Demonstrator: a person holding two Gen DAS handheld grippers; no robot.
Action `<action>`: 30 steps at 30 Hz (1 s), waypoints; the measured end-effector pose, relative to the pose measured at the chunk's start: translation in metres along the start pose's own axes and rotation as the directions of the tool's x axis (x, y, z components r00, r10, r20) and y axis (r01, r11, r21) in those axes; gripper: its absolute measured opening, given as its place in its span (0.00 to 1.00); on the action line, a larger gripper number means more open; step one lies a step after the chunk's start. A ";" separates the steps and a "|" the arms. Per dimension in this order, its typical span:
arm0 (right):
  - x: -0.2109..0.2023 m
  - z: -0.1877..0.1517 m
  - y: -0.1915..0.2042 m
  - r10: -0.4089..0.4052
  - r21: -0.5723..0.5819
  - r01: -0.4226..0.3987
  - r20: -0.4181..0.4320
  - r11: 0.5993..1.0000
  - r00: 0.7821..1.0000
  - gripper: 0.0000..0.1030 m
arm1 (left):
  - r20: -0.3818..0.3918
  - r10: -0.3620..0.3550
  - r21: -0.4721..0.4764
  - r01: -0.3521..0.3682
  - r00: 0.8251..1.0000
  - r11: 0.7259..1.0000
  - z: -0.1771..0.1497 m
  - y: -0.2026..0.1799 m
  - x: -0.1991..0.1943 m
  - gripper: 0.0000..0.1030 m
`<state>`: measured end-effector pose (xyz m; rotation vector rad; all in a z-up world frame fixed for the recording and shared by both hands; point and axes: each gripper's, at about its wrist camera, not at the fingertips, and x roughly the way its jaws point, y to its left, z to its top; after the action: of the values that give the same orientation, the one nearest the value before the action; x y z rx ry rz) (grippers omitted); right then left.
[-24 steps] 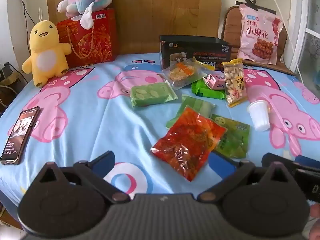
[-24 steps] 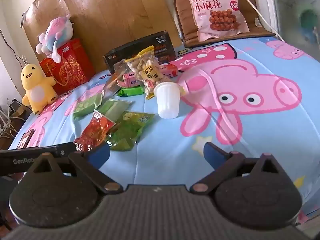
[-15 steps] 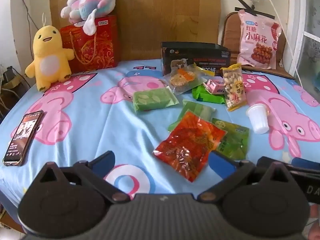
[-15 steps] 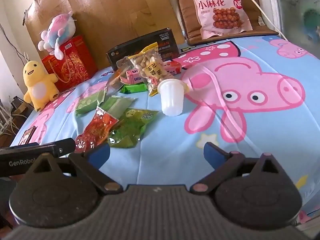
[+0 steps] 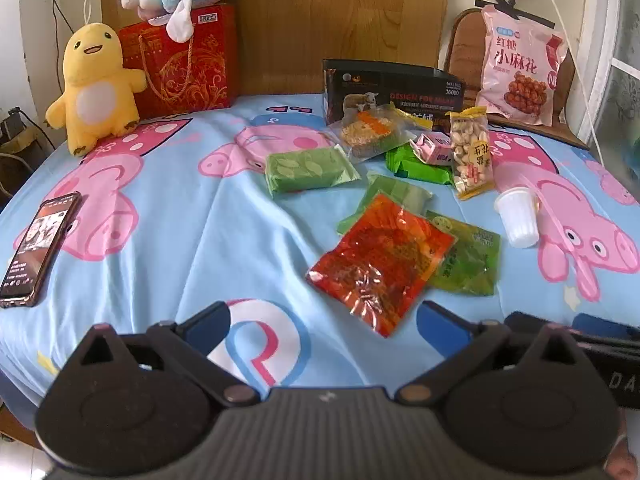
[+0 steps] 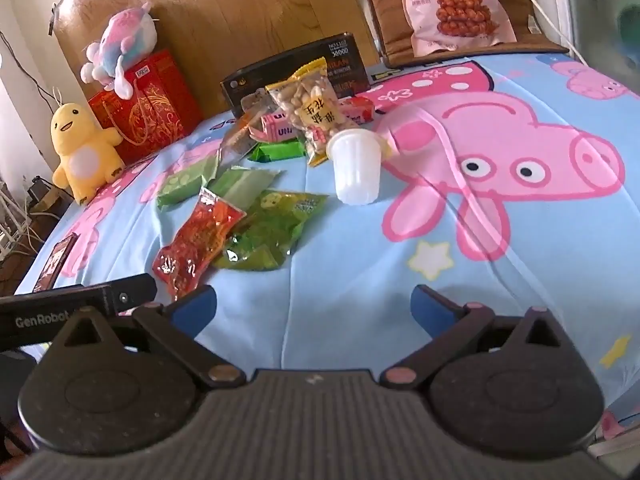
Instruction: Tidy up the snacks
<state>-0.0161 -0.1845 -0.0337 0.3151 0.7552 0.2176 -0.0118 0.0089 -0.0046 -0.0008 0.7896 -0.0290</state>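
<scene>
Several snack packs lie scattered on a blue cartoon-pig cloth. Nearest is a red chili pack (image 5: pixel 382 258) (image 6: pixel 196 238), partly over a green pack (image 5: pixel 470 258) (image 6: pixel 274 232). Farther back lie a green leaf-print pack (image 5: pixel 306 168), a peanut bag (image 5: pixel 470 152) (image 6: pixel 314 110), a pink carton (image 5: pixel 434 148) and a white jelly cup (image 5: pixel 516 216) (image 6: pixel 356 166). My left gripper (image 5: pixel 324 322) hovers open just short of the red pack. My right gripper (image 6: pixel 314 304) is open over bare cloth, nothing between its fingers.
A black box (image 5: pixel 394 94) stands behind the snacks. A big pink snack bag (image 5: pixel 520 66) leans on a chair at the back right. A yellow plush (image 5: pixel 94 84), a red gift bag (image 5: pixel 186 62) and a phone (image 5: pixel 38 248) occupy the left side.
Both grippers have pulled back and tilted slightly, so the snacks sit a little farther up and away in each view. Both stay open; nothing on the cloth has moved.
</scene>
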 end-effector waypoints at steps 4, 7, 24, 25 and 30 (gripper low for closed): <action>-0.004 0.000 0.002 0.008 -0.007 -0.008 0.020 1.000 1.000 1.00 | 0.011 -0.007 -0.009 0.007 1.000 1.000 0.000 0.001 -0.001 1.00; -0.006 0.001 0.005 0.014 -0.025 -0.013 0.031 1.000 0.999 1.00 | 0.009 -0.006 -0.013 0.007 1.000 1.000 0.000 0.002 -0.001 1.00; -0.008 -0.006 0.020 0.114 -0.106 -0.110 0.033 0.988 0.993 1.00 | 0.109 -0.072 -0.112 0.084 0.991 0.990 -0.007 0.033 -0.003 1.00; -0.007 -0.005 0.025 0.135 -0.115 -0.132 0.015 0.984 0.991 1.00 | 0.117 -0.059 -0.113 0.072 0.991 0.991 -0.009 0.035 -0.004 1.00; 0.000 -0.005 0.032 0.147 -0.146 -0.150 -0.032 0.978 0.989 1.00 | 0.092 -0.042 -0.145 0.055 0.995 0.988 -0.013 0.046 0.002 1.00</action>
<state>-0.0223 -0.1541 -0.0257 0.2283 0.7326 0.4170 -0.0184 0.0548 -0.0162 -0.1610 0.7016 -0.0165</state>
